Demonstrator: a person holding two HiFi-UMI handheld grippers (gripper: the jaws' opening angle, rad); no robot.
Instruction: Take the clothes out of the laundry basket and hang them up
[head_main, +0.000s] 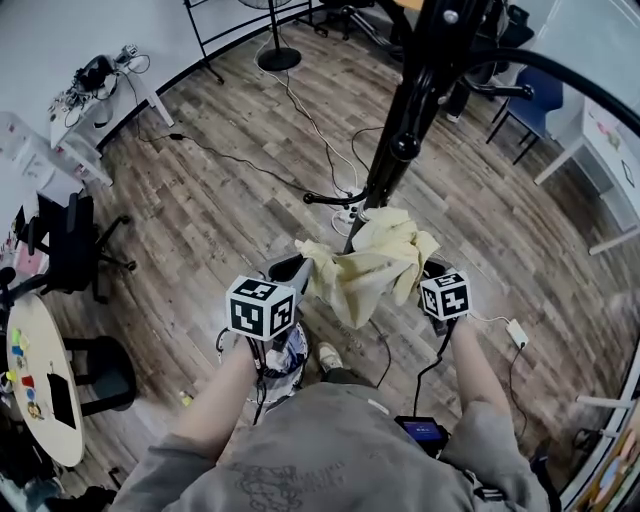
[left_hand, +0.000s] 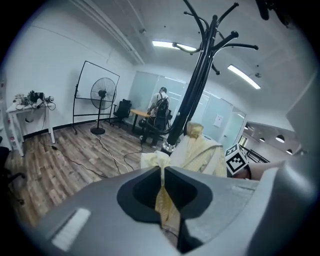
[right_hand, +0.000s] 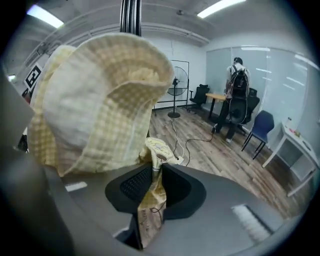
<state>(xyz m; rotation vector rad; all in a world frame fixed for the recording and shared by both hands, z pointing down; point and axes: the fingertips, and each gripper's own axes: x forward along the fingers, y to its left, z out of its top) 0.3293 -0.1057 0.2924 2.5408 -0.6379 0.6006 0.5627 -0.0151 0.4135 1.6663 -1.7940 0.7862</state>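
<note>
A pale yellow checked garment hangs bunched between my two grippers, right in front of the black coat stand. My left gripper is shut on one edge of it; in the left gripper view a strip of the garment runs down between the closed jaws of that gripper. My right gripper pinches the other edge. In the right gripper view the garment billows above the right gripper, with a folded hem and label caught between the jaws. Under my left arm the laundry basket holds patterned cloth.
The stand's foot and a power strip with cables lie on the wood floor. Office chairs and a round table are at the left, a white desk and blue chair at the right. A person stands far off.
</note>
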